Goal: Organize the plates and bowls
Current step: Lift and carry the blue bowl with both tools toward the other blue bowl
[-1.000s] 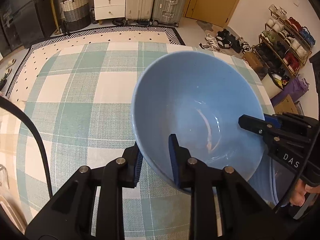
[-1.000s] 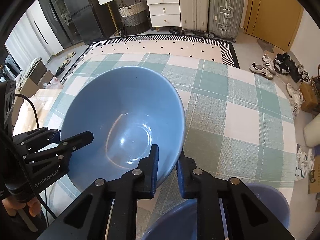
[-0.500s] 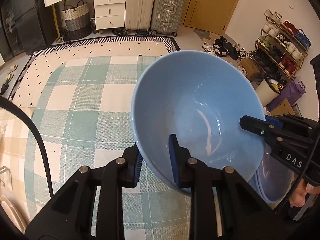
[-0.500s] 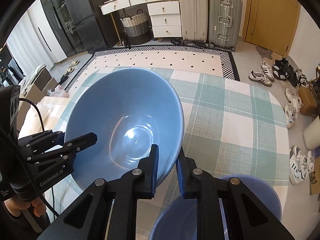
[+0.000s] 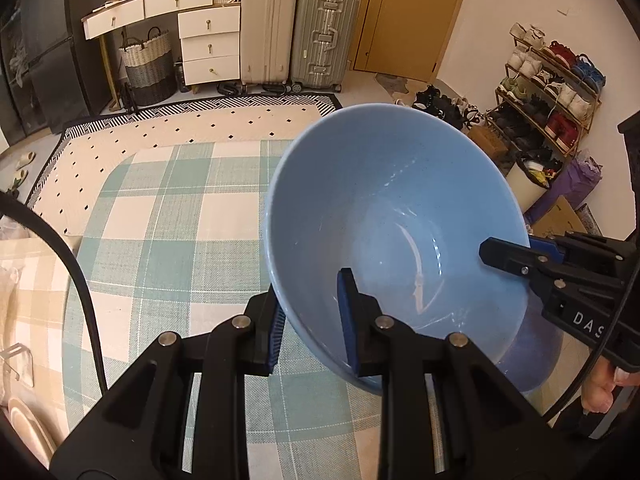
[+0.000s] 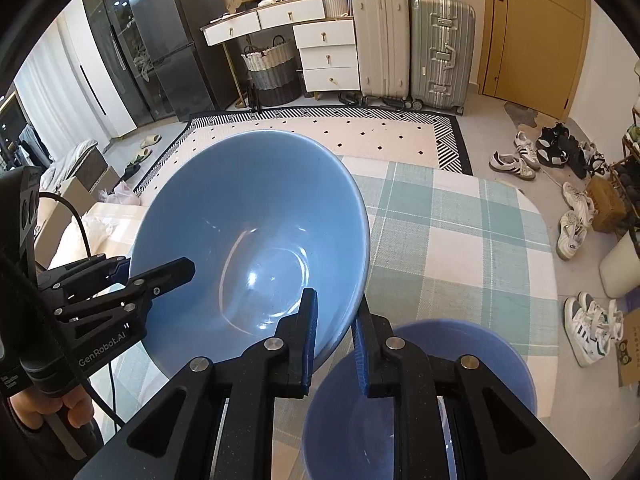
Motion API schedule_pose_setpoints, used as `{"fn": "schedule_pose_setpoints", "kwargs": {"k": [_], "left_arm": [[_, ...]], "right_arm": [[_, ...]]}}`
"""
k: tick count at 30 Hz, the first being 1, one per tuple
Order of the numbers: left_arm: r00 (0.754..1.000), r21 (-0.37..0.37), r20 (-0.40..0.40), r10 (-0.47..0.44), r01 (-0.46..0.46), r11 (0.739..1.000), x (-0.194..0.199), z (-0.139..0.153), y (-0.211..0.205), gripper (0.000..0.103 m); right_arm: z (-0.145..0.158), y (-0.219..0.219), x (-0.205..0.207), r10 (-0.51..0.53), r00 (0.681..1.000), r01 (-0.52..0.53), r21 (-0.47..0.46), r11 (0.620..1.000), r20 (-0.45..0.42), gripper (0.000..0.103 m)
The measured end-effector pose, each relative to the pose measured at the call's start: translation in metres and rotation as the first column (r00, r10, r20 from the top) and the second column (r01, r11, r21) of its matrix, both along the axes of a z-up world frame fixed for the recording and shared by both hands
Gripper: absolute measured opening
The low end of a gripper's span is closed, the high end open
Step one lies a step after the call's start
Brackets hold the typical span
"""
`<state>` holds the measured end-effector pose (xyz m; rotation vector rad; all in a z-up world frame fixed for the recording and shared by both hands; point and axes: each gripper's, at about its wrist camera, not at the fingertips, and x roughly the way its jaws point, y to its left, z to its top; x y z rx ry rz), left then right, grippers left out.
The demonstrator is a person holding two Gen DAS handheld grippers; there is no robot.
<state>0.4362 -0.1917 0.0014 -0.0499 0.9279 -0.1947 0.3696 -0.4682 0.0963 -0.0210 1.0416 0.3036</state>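
Observation:
A large light-blue bowl (image 5: pixel 384 220) (image 6: pixel 248 220) hangs tilted above the table, held at two opposite sides of its rim. My left gripper (image 5: pixel 310 316) is shut on the near rim, one pad inside and one outside; in the right wrist view this left gripper (image 6: pixel 152 270) bites the bowl's left edge. My right gripper (image 6: pixel 336 332) is shut on the rim's other side, and shows as the right gripper (image 5: pixel 520 248) at the bowl's right edge. A second, lavender-blue bowl (image 6: pixel 460 360) (image 5: pixel 532 356) rests on the table just below.
The table (image 5: pixel 160 240) wears a green and white plaid cloth. A cream plate (image 5: pixel 28 428) lies at its lower left edge. Beyond it are a patterned rug (image 6: pixel 360 136), suitcases (image 6: pixel 412 48), drawers, a shoe rack (image 5: pixel 552 92) and loose shoes on the floor.
Both grippers have risen together with the light-blue bowl still clamped. The table has dropped away below, and more of the lavender-blue bowl shows underneath.

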Motion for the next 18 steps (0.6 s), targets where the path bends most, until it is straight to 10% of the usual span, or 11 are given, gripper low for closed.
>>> {"fn": "schedule_pose_setpoints", "kwargs": {"k": [18], "left_arm": [[0.996,0.002,0.046,-0.076,0.076,0.997,-0.05,0.039,-0.05,0.021]], "right_arm": [[0.039,-0.034,-0.052,-0.075,0.996,0.076,-0.002,0.997,0.052,0.016]]}}
